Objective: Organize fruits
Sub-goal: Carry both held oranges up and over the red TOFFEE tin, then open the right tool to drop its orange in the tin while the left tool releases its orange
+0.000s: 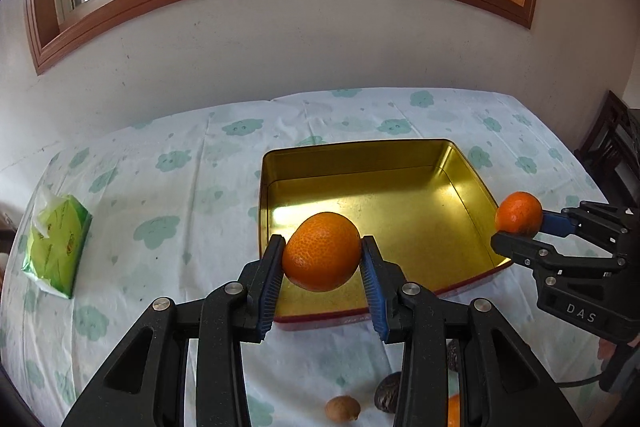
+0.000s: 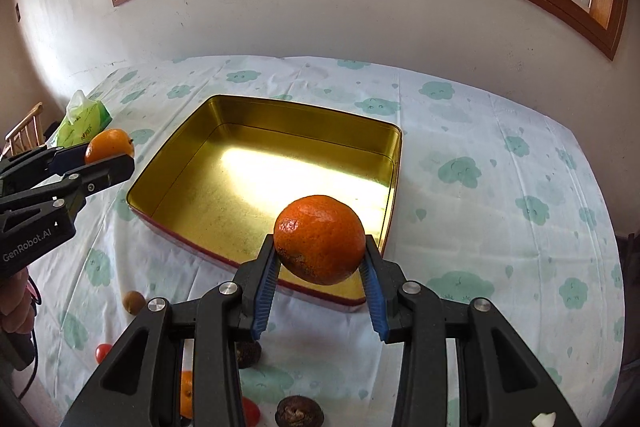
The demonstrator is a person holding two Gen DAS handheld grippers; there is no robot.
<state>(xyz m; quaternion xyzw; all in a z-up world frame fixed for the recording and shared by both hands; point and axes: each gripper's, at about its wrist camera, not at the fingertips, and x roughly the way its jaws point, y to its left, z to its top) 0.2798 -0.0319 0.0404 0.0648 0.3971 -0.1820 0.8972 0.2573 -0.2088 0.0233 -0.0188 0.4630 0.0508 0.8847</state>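
Here, one orange (image 1: 322, 251) is clamped in the left gripper (image 1: 323, 269) above the near edge of the gold tin (image 1: 360, 155); another orange (image 2: 319, 239) is clamped in the right gripper (image 2: 320, 273) above the tin's right rim. Loose fruit lies nearer on the tablecloth (image 1: 160, 187).

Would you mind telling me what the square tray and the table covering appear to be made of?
The tray looks like thin metal tin: a glossy gold interior mirroring window light, with crisp pressed corners. The table covering seems a thin cloth or plastic sheet, matte and creased, printed with green clouds; which one is unclear.
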